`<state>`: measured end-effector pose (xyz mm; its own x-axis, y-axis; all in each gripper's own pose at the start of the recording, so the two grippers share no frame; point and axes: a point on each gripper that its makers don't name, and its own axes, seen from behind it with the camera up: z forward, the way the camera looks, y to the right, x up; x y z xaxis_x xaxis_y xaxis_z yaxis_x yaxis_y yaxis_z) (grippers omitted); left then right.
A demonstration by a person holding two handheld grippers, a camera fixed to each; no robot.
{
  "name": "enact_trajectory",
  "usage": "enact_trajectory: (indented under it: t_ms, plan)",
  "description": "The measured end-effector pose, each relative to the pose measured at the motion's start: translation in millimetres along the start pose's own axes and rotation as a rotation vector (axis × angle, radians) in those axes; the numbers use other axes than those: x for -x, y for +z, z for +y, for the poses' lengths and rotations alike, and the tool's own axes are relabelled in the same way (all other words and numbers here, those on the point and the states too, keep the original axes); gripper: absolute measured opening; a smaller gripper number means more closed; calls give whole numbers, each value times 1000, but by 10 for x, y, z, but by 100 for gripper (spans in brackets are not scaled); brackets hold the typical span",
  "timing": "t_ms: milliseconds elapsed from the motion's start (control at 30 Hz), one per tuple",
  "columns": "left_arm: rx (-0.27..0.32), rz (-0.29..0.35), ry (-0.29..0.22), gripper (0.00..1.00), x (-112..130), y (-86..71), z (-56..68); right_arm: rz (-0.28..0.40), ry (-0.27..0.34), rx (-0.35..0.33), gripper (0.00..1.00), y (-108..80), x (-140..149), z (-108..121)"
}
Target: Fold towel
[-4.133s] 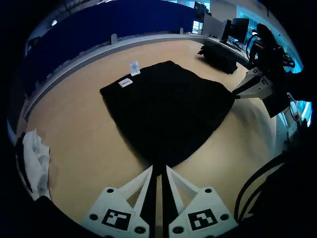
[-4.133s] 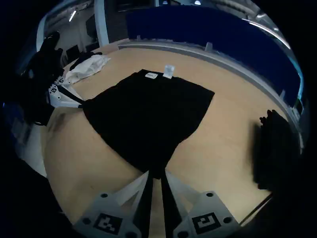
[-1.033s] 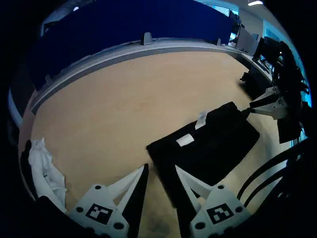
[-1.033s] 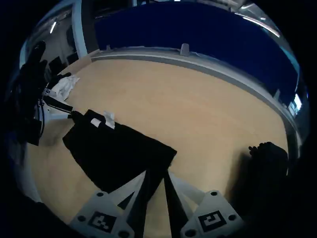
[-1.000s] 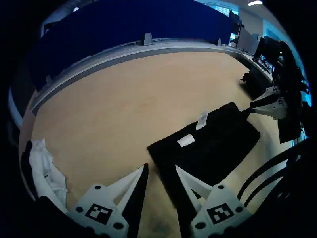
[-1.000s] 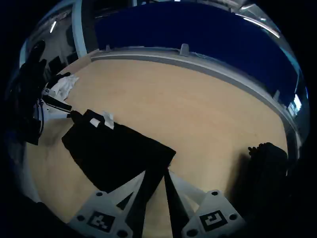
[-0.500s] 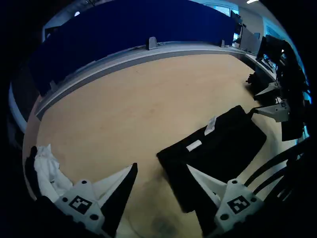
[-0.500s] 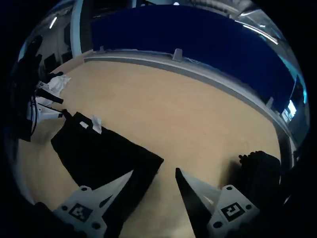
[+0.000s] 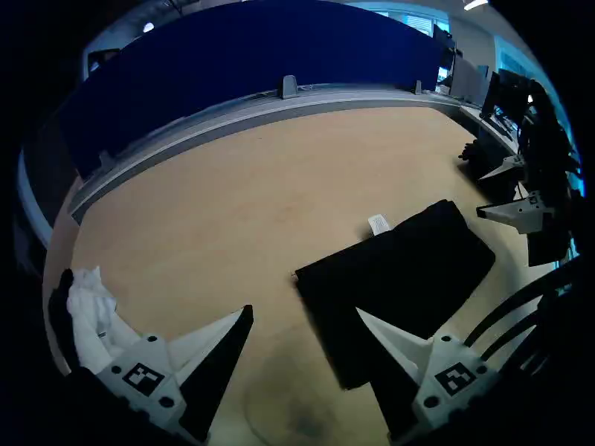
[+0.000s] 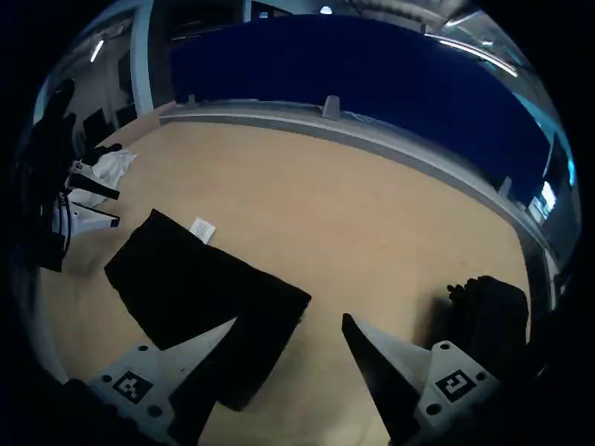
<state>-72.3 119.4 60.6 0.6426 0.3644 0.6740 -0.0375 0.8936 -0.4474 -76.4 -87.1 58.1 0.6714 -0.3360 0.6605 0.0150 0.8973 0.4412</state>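
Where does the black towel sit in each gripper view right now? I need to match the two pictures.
Left gripper view: the black towel lies flat on the table, right of centre and low.
Right gripper view: the black towel lies flat in the lower left.
Shared landmark: the white tag at the towel's far edge.

The left gripper (image 9: 303,310) has two white wedge-shaped fingers (image 9: 195,344) with black inner faces. Behind each tip sits a square black-and-white marker (image 9: 143,374) ringed by dark screw holes (image 9: 161,402). The right gripper (image 10: 288,318) looks alike. Black cables (image 9: 508,308) curve beside the left gripper's right-hand finger.
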Motion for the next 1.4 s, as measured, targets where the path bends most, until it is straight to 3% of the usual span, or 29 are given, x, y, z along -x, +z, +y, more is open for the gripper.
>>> enact_trajectory:
  t_ms: [267,567,867,1067,1267,1400]
  plan:
    - [-7,-7,-42,92,218,-205,23,-12,-6,-20,99,-196,177,-153]
    - [-53,-4,-119,92,537,-527,33,-22,-11,-43,99,-434,393,-312]
    - [-85,-13,-172,92,802,-790,50,-44,-19,-75,99,-479,514,-375]
    - [-144,-24,-217,92,1038,-1071,-20,-76,-83,-126,99,-467,644,-485]
    - [-189,-42,-285,92,1379,-1386,-6,-123,-142,-179,89,-415,807,-591]
    - [-200,-63,-328,92,1615,-1527,48,-146,-167,-186,65,-369,870,-598]
